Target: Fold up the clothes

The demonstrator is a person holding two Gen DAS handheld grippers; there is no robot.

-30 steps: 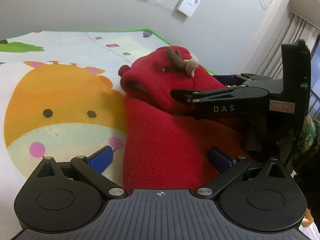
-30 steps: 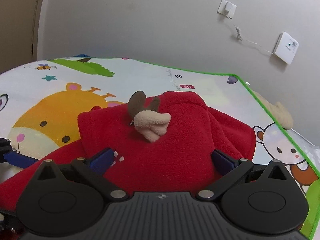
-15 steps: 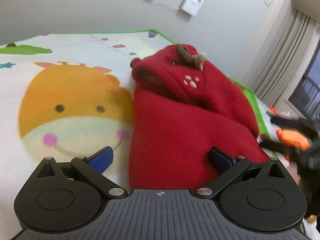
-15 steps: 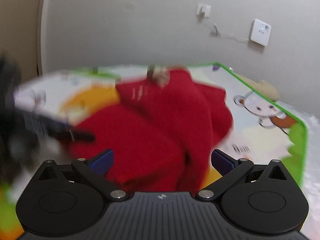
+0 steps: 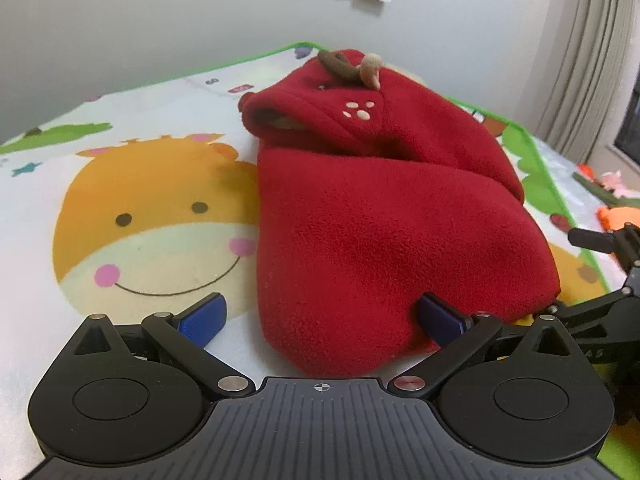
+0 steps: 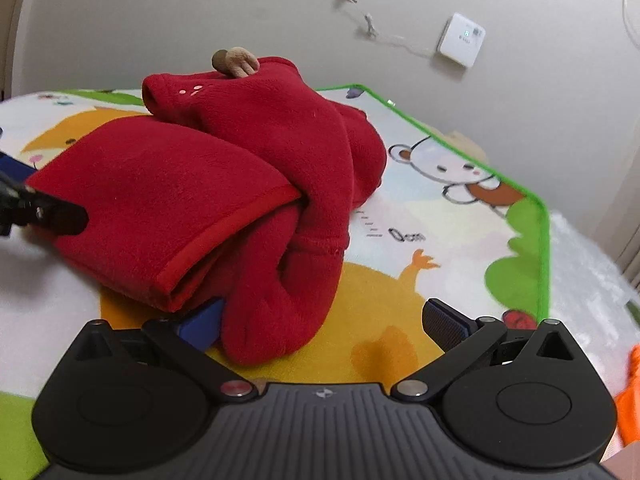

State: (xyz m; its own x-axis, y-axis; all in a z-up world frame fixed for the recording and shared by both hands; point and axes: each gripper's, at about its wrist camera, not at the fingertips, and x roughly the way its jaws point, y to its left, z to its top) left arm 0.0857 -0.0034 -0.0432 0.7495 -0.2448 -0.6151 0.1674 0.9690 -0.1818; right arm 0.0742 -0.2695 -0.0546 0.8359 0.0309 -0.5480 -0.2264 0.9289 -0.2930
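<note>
A red fleece hooded garment (image 5: pixel 384 216) lies folded in a bundle on the cartoon play mat (image 5: pixel 152 208), its hood with brown and beige antlers (image 5: pixel 348 66) at the far end. My left gripper (image 5: pixel 320 316) is open at the bundle's near end, its right pad against the fleece. My right gripper (image 6: pixel 324 324) is open at the bundle's side (image 6: pixel 224 196), with a hanging sleeve end (image 6: pixel 280 320) between its fingers. Neither holds anything. The left gripper's fingertip (image 6: pixel 52 216) shows at the left edge of the right wrist view.
The mat's green edge (image 6: pixel 544 240) runs along the right. Orange toys (image 5: pixel 616 216) lie beyond it. A wall with a white box (image 6: pixel 460 44) and a cable stands behind. Curtains (image 5: pixel 588 52) hang at the far right.
The right gripper has swung away from the hood to the bundle's side. The left gripper has drawn back slightly toward the near end. The garment lies still.
</note>
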